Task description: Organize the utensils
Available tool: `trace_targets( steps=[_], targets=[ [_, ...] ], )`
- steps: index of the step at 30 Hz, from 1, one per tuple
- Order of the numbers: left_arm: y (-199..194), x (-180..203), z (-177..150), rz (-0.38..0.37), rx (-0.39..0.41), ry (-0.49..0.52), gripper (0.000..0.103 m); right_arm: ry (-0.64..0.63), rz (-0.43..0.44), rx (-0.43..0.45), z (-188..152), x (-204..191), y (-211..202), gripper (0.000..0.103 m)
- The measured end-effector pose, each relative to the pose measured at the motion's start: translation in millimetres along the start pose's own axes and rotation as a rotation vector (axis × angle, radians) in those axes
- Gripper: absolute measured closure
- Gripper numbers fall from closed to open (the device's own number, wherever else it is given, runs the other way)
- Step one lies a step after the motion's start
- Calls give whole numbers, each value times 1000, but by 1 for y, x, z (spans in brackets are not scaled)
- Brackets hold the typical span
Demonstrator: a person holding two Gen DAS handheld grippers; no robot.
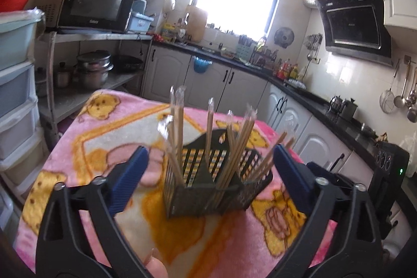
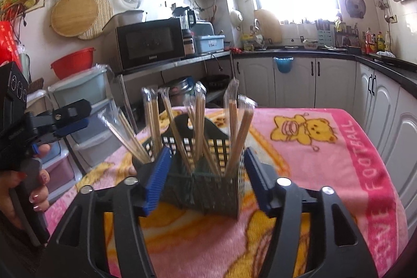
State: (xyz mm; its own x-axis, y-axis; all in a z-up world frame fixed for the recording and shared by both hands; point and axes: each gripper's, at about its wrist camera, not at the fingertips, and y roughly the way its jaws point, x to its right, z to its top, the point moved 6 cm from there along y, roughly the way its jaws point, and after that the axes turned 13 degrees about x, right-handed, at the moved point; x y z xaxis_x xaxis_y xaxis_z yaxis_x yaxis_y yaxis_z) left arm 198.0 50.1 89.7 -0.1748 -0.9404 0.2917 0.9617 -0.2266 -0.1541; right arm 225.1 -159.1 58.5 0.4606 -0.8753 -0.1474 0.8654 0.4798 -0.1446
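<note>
A black perforated utensil basket (image 1: 208, 186) stands upright on the pink bear blanket (image 1: 104, 134), with several wrapped wooden chopsticks (image 1: 209, 127) leaning in its compartments. My left gripper (image 1: 208, 160) is open and empty, its blue pads either side of the basket, just short of it. In the right wrist view the same basket (image 2: 206, 189) and chopsticks (image 2: 198, 127) sit between the pads of my open, empty right gripper (image 2: 206, 173). The left gripper also shows in the right wrist view (image 2: 70, 121), hand-held at the left.
The blanket (image 2: 325, 160) covers a table. A microwave (image 1: 91, 1) and pots (image 1: 93, 67) sit on a shelf to the left, plastic drawers (image 1: 15, 95) nearer. White cabinets (image 1: 234, 85) and a dark counter (image 1: 325, 108) run behind and right.
</note>
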Motion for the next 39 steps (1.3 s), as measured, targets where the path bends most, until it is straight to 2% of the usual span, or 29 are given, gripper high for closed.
trace_targets(
  steps=[7, 12, 17, 26, 35, 39],
  targets=[
    [-7, -8, -41, 68, -88, -3, 11, -19, -1, -38, -21, -7, -14, 24],
    [-9, -14, -70, 89, -134, -24, 11, -37, -7, -60, -35, -10, -21, 17],
    [-9, -11, -94, 95, -152, -8, 11, -34, -5, -58, -50, -12, -30, 15],
    [-16, -2, -119, 96, -79, 34, 11, -84, -71, 31, -64, -10, -41, 8],
    [-26, -2, -108, 123, 36, 60, 11, -104, -111, 204, -57, -5, -60, 7],
    [-30, -2, -105, 130, 70, 71, 11, -104, -121, 255, -54, -5, -66, 7]
  ],
)
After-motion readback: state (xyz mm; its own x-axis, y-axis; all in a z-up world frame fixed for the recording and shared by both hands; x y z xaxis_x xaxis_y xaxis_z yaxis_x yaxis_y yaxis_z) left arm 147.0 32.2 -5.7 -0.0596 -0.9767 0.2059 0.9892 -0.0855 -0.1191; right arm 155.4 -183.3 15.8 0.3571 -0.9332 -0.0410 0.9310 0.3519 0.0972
